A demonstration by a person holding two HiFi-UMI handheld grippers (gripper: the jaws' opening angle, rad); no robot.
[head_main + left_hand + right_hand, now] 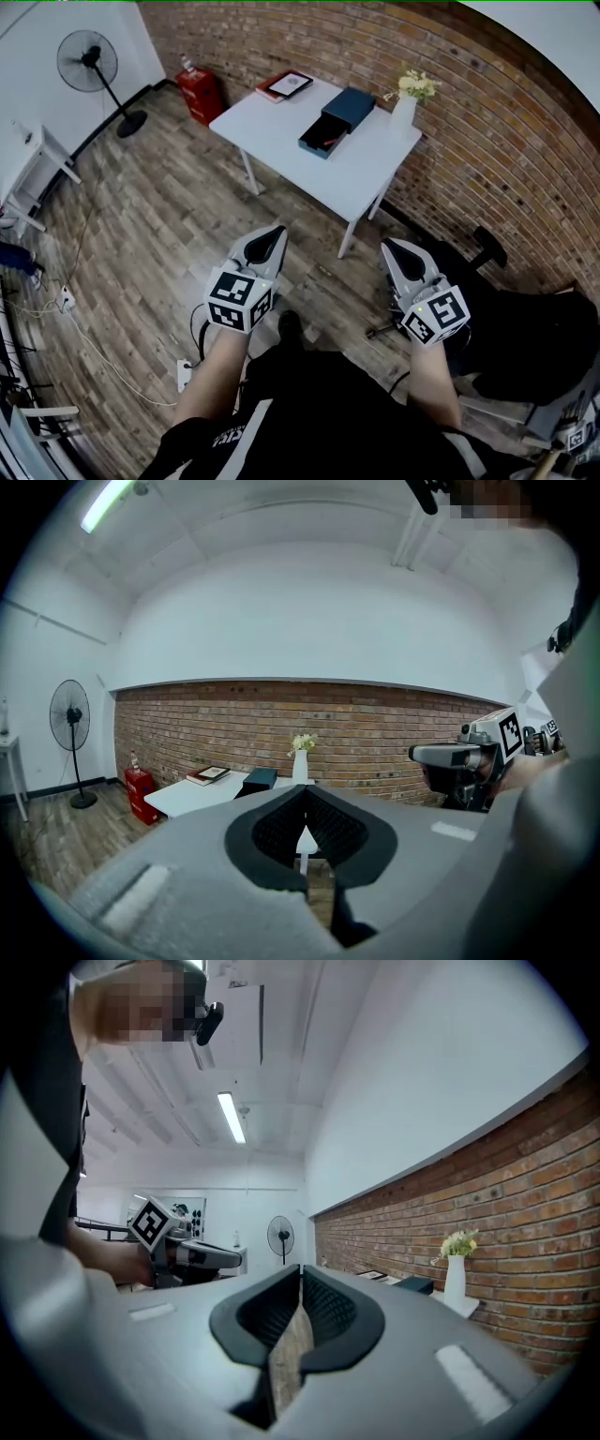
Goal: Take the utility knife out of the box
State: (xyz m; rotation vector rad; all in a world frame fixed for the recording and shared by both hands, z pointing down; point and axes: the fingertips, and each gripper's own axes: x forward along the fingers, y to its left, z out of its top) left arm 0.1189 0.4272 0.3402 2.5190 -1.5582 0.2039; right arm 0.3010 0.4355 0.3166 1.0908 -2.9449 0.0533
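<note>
A dark blue box stands on the white table (281, 122) across the room, its open tray (320, 138) beside its lid (350, 105). A small reddish thing lies in the tray, too small to tell as the knife. My left gripper (272, 234) and right gripper (389, 247) are held out level over the wooden floor, well short of the table. Both are shut with nothing between the pads. In the left gripper view the shut gripper (305, 791) points toward the table and box (259, 780). The right gripper view shows its own shut gripper (301, 1269).
A white vase of flowers (406, 101) and a book (285, 85) also sit on the table. A red box (202, 94) and a standing fan (94, 66) are at the far left. A black chair (511, 328) stands at my right by the brick wall.
</note>
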